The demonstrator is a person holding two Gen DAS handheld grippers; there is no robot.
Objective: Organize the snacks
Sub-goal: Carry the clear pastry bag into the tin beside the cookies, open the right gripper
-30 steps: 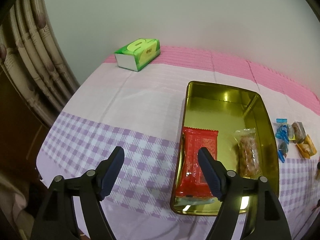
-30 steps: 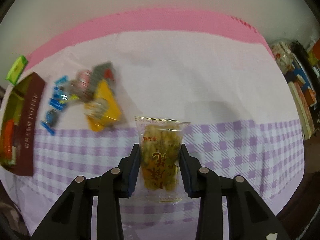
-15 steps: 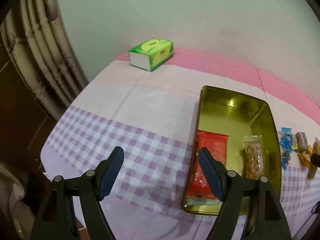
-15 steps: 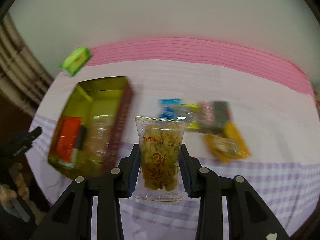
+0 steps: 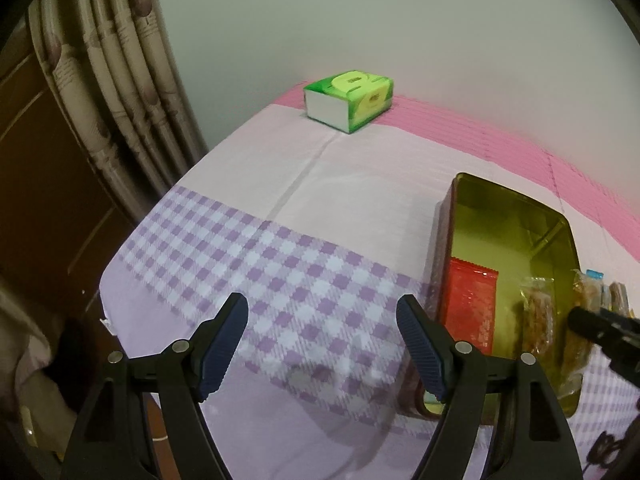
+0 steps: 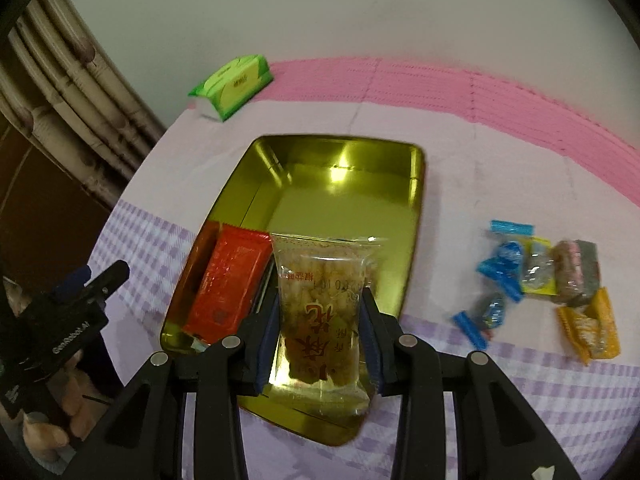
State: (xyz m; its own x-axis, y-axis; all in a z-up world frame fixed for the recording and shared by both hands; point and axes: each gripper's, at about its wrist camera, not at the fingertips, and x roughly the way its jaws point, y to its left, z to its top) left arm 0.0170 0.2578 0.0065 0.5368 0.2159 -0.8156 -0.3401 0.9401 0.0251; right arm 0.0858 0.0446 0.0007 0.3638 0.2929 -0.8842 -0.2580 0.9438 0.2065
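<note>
Your left gripper (image 5: 322, 344) hovers with fingers spread wide and nothing between them, over the purple-checked cloth of the bench (image 5: 280, 264), left of the gold rectangular metal tin (image 6: 340, 184). Inside the tin's near left lies a red foil packet (image 6: 228, 284). Your right gripper (image 6: 319, 342) clamps a clear packet of golden fried snacks (image 6: 322, 320) above the tin's near end. Right of the tin, a cluster of small wrapped sweets (image 6: 540, 280) lies on the bench
</note>
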